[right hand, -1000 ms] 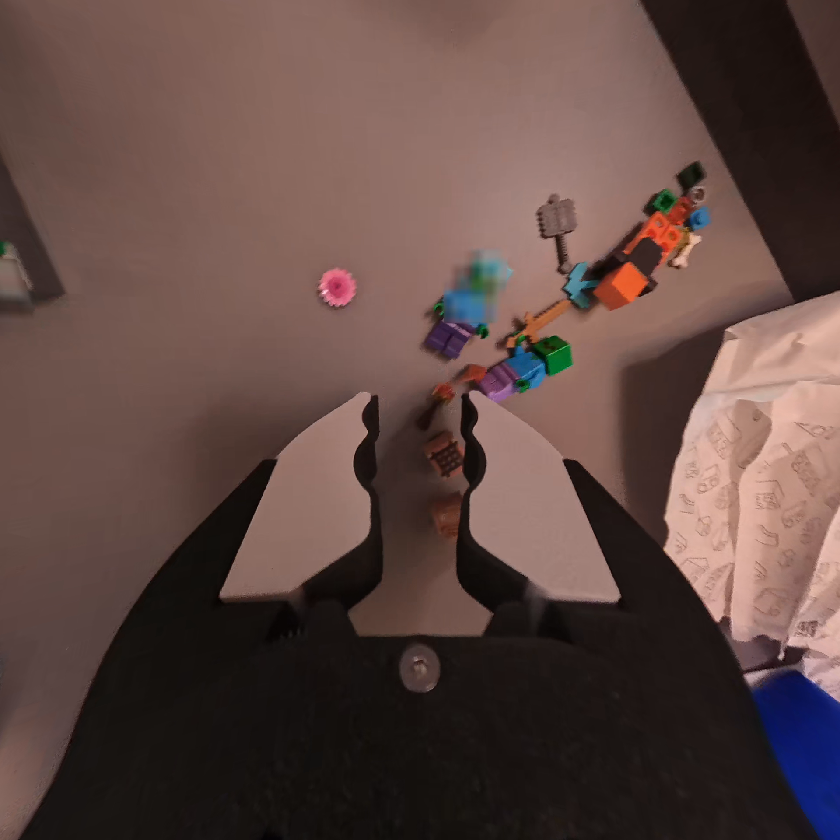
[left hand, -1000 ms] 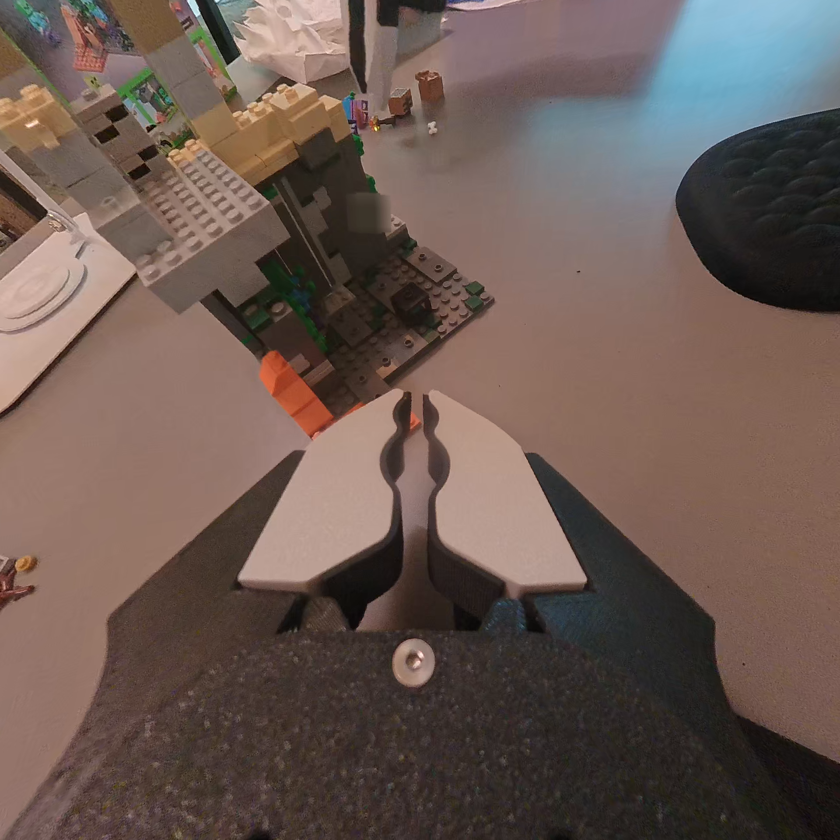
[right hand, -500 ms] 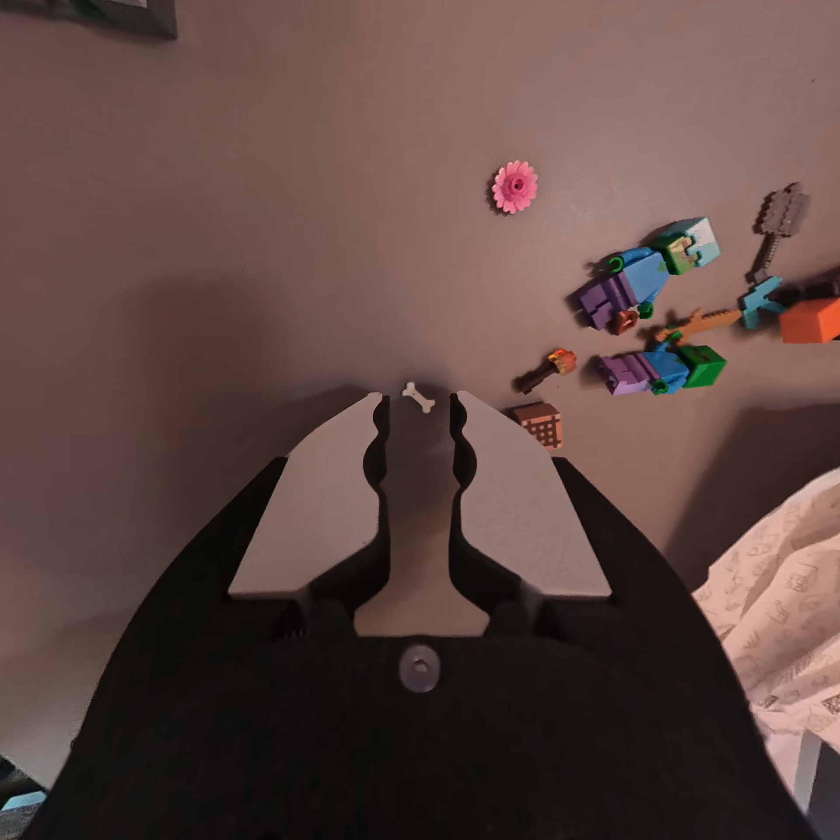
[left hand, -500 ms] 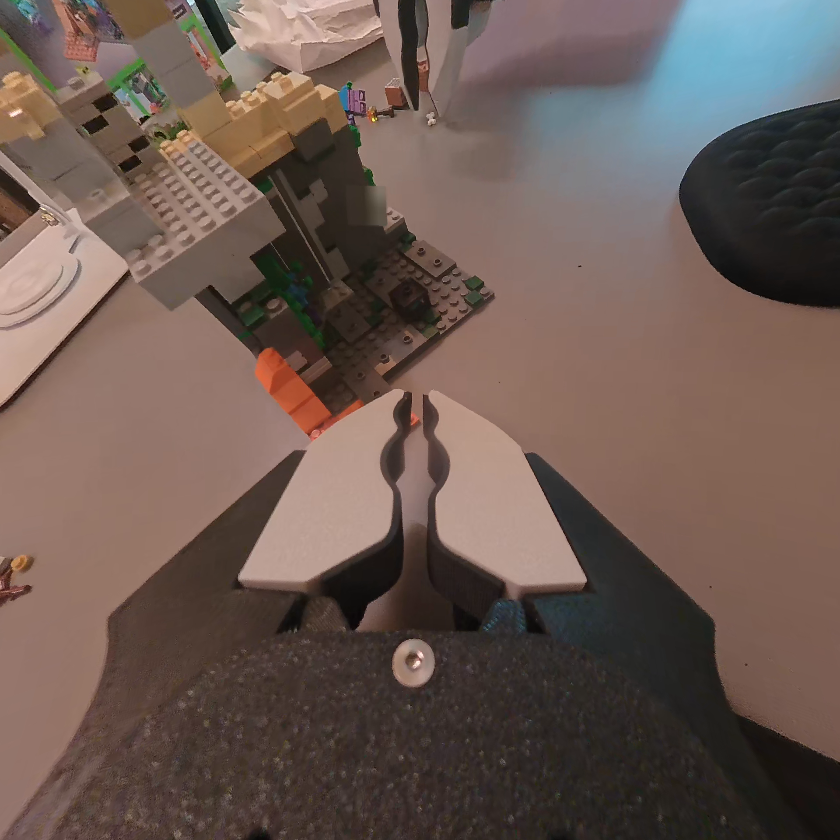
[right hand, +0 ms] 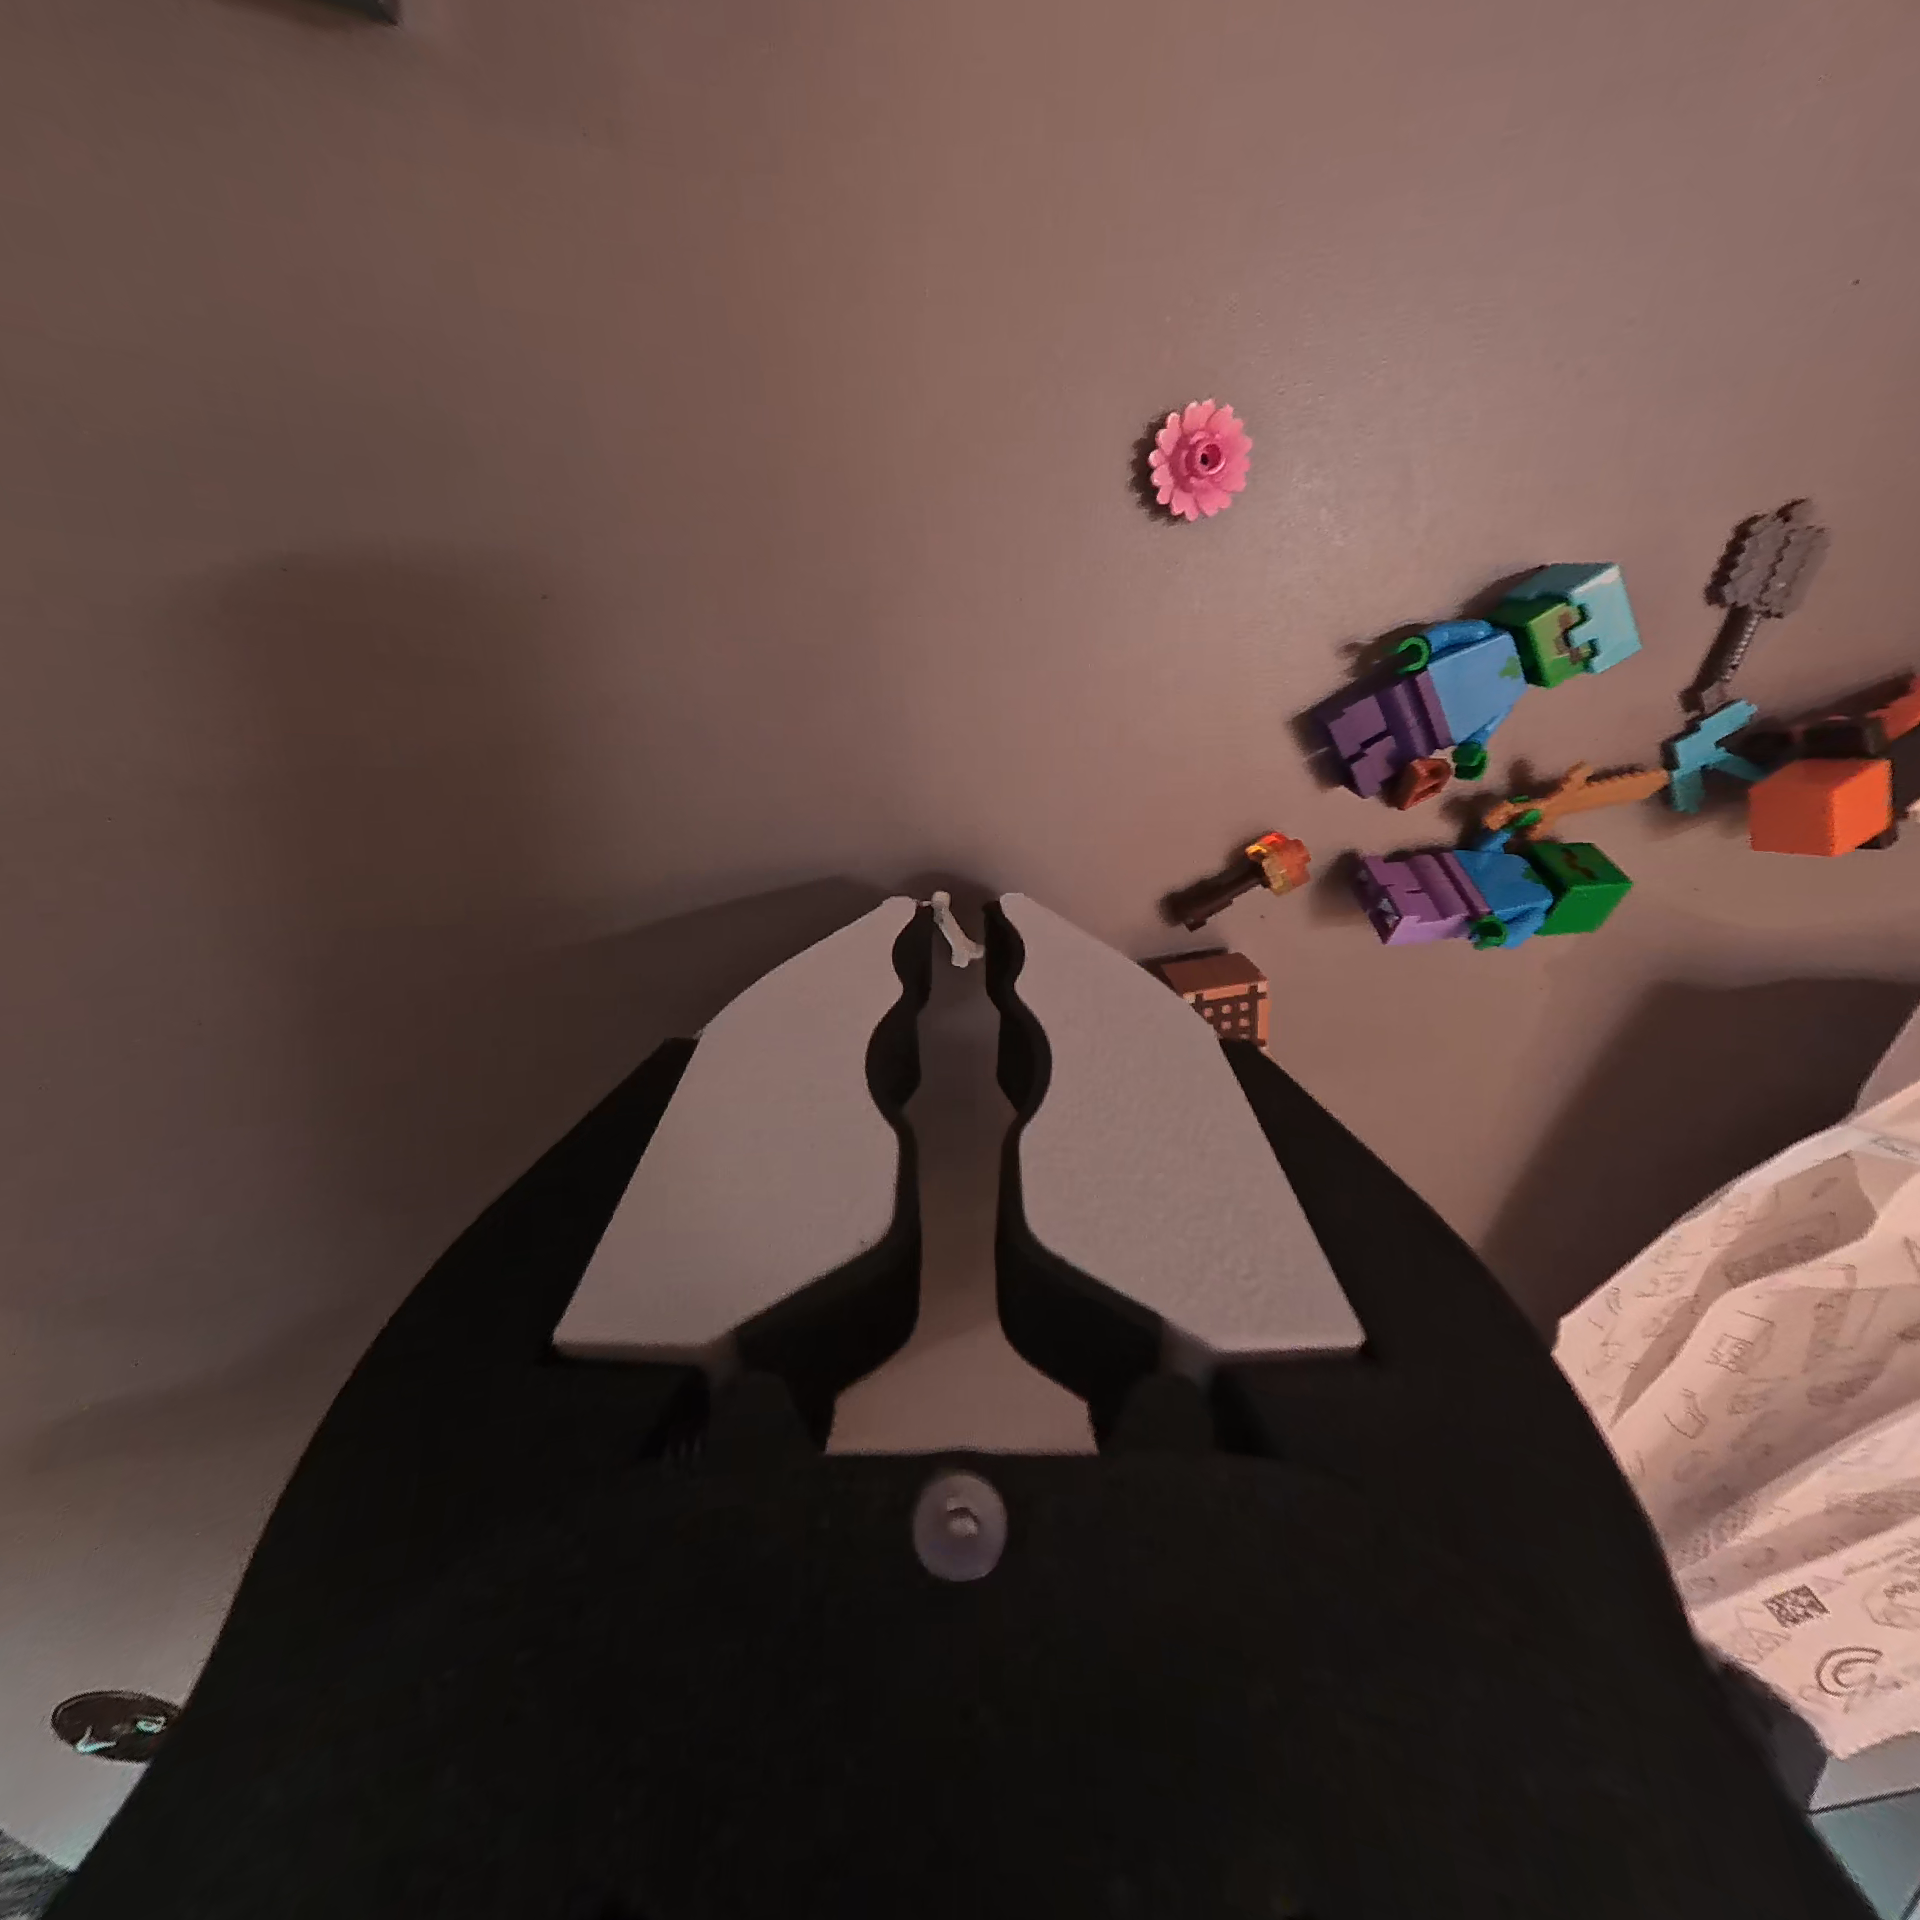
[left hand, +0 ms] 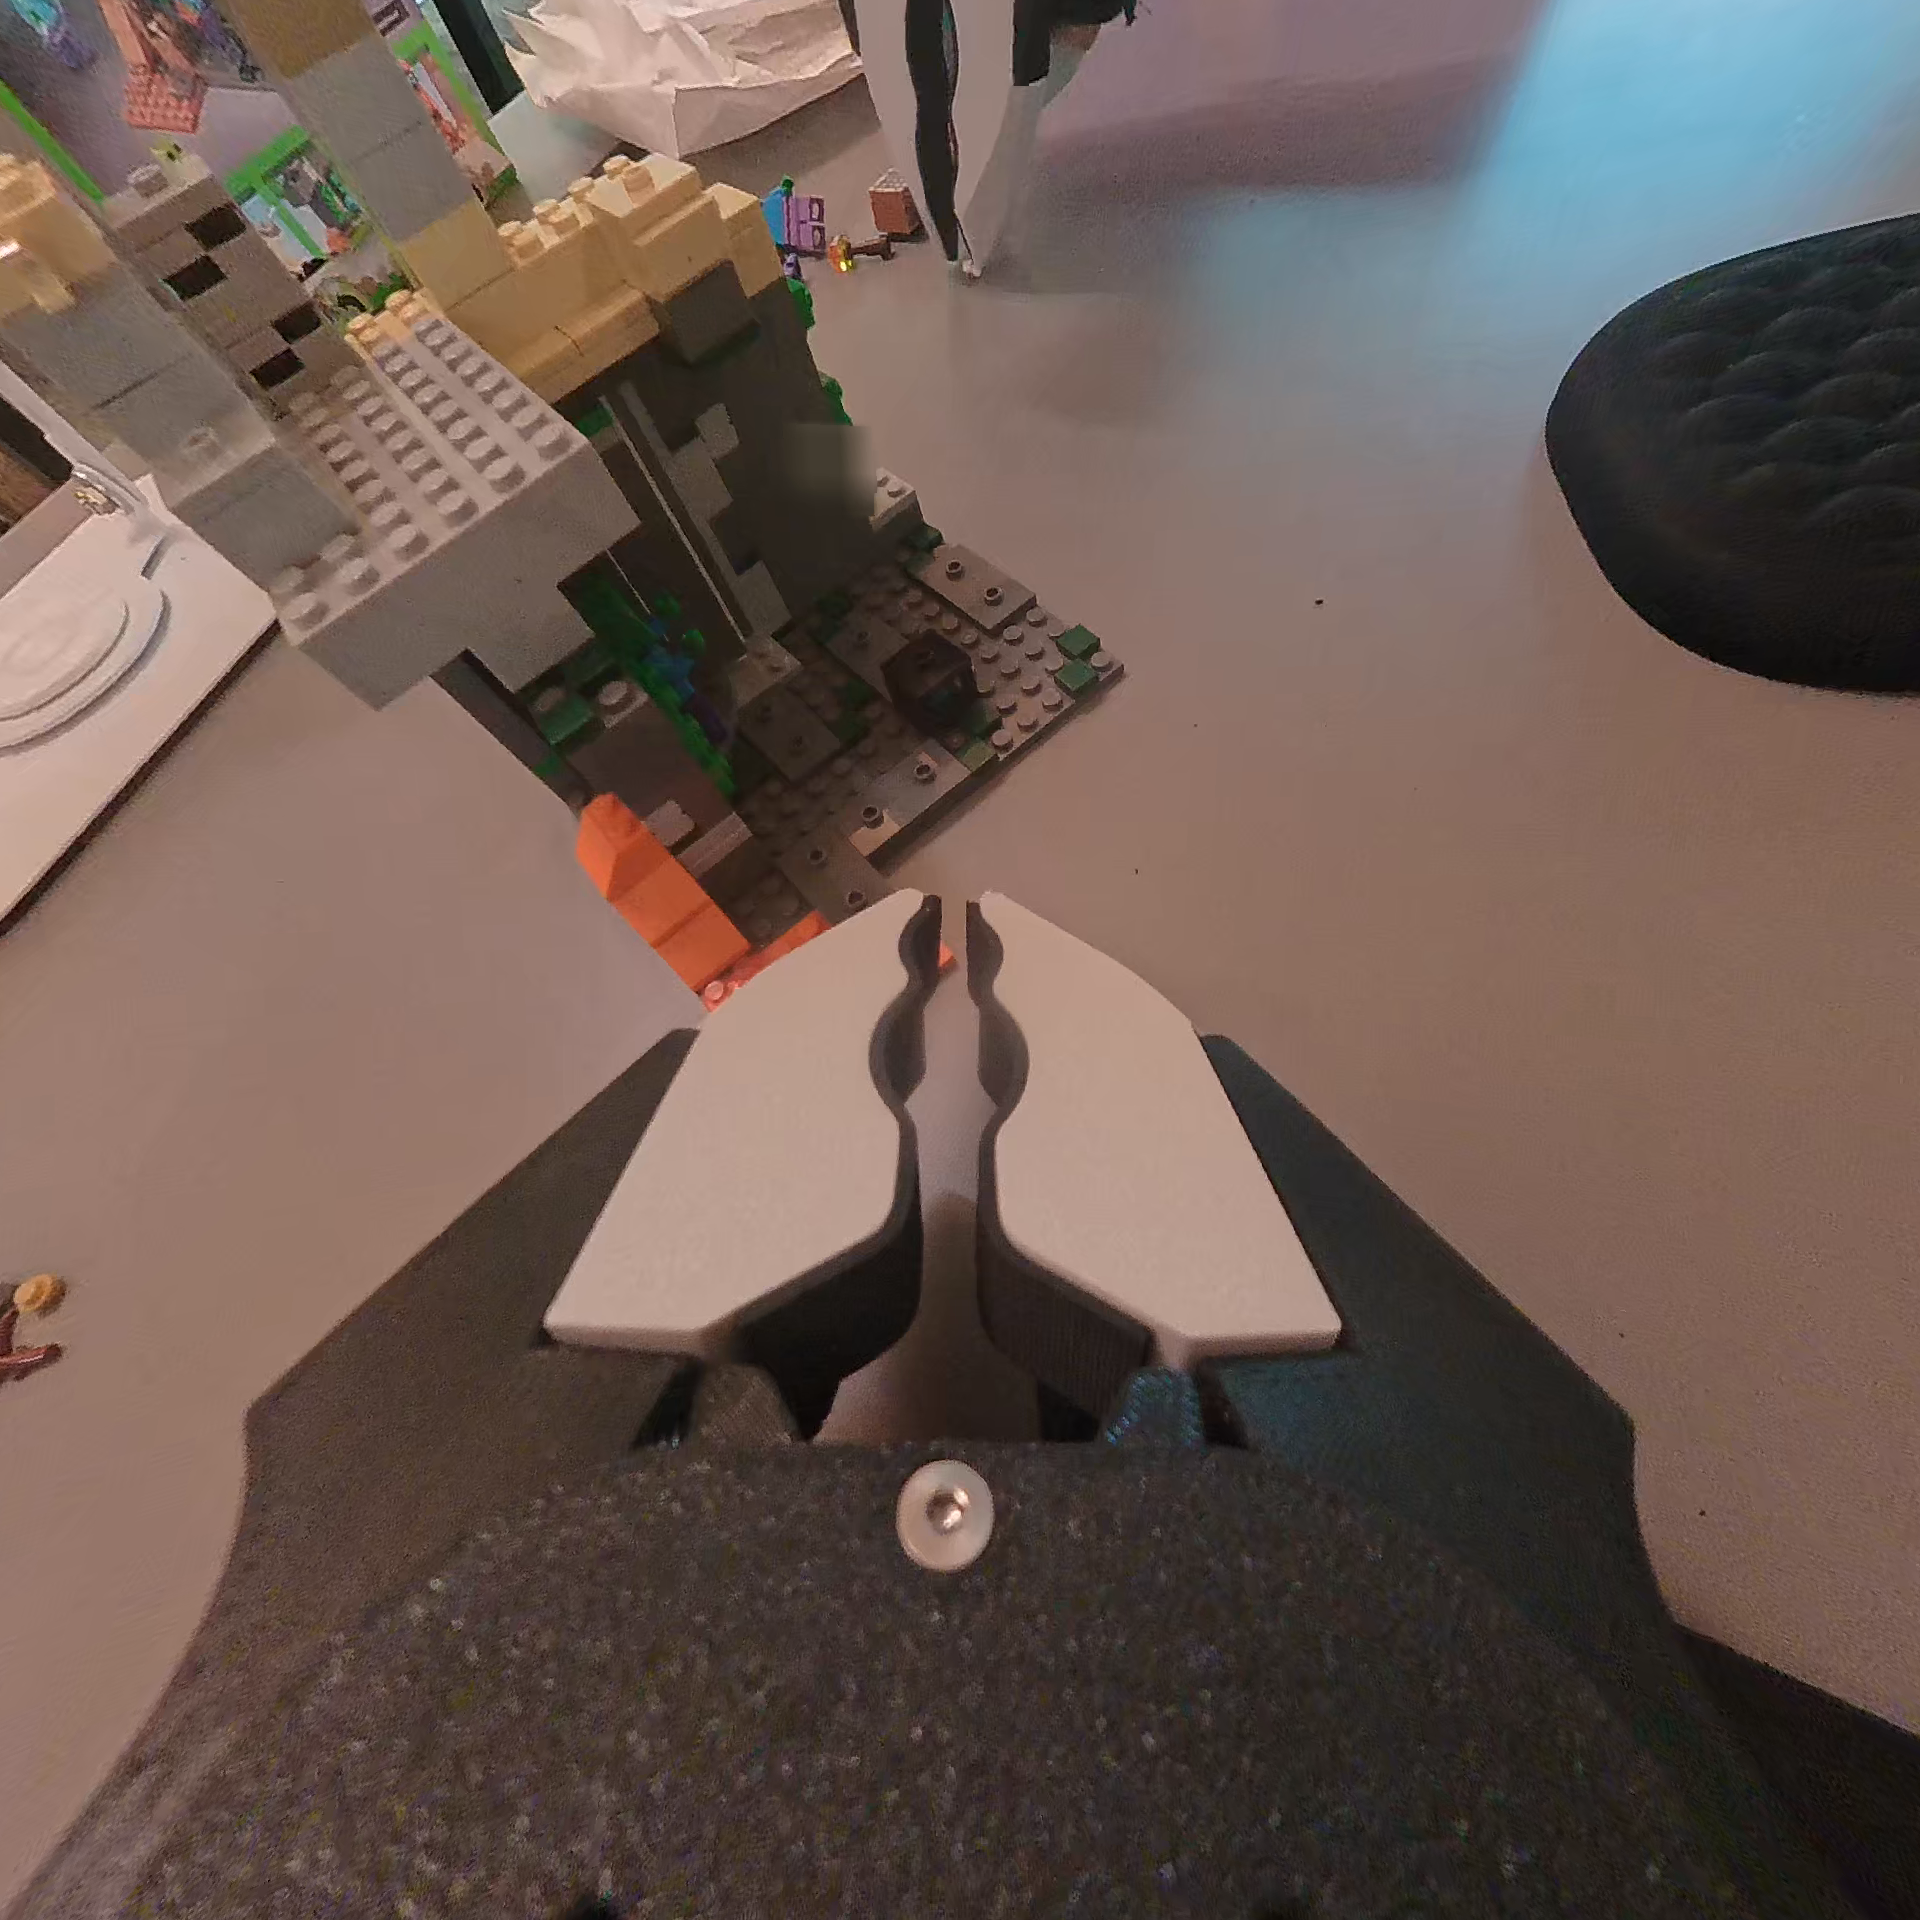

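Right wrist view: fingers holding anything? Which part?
The right gripper has the small white bone piece between its fingertips, lying slantwise, around its shaft. The fingers are nearly shut; whether they actually clamp it cannot be told.

Left wrist view: low over the grey table (left hand: 1351,935), looking forward and slightly down along the left gripper (left hand: 953,906); the brick castle model (left hand: 582,499) stands near, ahead and left, a black cushion (left hand: 1766,447) far right.
Right wrist view: close above the same table (right hand: 623,416), facing almost straight down past the right gripper (right hand: 954,906).
Shared: the right gripper (left hand: 956,135) appears far off in the left wrist view, with the brown block (left hand: 891,200) (right hand: 1218,995) and torch piece (left hand: 847,251) (right hand: 1242,878) beside it, seen by both.
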Motion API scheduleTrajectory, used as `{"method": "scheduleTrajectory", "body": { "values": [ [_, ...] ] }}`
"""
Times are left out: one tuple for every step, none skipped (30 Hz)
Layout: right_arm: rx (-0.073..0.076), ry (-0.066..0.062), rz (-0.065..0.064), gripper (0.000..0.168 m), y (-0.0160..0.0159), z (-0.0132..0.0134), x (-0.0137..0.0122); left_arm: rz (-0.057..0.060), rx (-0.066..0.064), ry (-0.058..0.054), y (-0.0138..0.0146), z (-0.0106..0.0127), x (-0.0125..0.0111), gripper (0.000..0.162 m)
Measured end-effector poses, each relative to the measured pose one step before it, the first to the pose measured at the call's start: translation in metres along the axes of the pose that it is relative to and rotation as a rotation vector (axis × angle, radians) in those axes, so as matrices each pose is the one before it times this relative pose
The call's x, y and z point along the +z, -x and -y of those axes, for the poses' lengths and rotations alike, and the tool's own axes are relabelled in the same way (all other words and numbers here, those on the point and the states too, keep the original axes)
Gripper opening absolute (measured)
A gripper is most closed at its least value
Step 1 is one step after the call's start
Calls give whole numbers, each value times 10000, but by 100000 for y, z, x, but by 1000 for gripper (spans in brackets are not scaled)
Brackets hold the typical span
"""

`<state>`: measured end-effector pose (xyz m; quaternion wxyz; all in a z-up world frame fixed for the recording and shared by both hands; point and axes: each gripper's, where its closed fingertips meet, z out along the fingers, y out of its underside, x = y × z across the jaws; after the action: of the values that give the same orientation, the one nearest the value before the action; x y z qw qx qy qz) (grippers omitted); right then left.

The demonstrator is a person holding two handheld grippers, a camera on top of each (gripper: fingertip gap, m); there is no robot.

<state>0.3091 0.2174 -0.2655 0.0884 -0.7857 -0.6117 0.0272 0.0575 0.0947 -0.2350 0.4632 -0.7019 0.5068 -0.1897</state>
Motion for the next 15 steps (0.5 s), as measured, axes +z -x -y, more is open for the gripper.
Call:
{"method": "scheduleTrajectory", "body": {
  "values": [
    [14, 70, 5, 9, 49, -137, 62, -1, -7, -1, 2, 2, 5, 4],
    [-4, 39, 11, 9, 54, -86, 65, -2, -4, 4, 4, -5, 2, 4],
    [-39, 0, -2, 8, 17, -27, 23, -1, 3, 5, -5, -10, 8, 4],
    [-47, -7, -5, 8, 15, -15, -3, -1, 10, 6, -14, -7, 11, 4],
    [-9, -2, 33, 8, 44, -9, -1, 0, 12, 5, -11, -5, 11, 4],
    [46, 0, 88, 6, 106, -2, 11, 2, 10, 6, -6, -11, 3, 4],
    [65, 9, 92, 4, 76, -1, 9, 0, 5, 5, -3, -9, 9, 4],
    [45, 14, 64, 3, 27, -8, 5, 2, -2, -1, 1, 1, 1, 4],
    [27, 13, 57, 3, 23, -11, 4, 3, -5, -5, 7, 10, -9, 4],
    [23, 4, 57, 3, 15, -17, -3, 3, -4, -7, 8, 12, -7, 4],
    [22, -8, 50, 3, 8, 10, -3, 4, -1, -10, 12, 2, -7, 4],
    [18, -6, 36, 2, -9, -15, 2, 1, -3, -5, 2, 15, -1, 4],
    [22, 4, 10, 2, -23, -39, -28, -2, -6, -1, 7, -3, -2, 4],
    [48, -5, 8, 2, -25, -44, -85, -9, -6, 3, 2, -2, 7, 4],
    [100, -44, 49, 2, 14, -4, -160, -11, 0, 8, -12, -13, 11, 4]
  ]
}}
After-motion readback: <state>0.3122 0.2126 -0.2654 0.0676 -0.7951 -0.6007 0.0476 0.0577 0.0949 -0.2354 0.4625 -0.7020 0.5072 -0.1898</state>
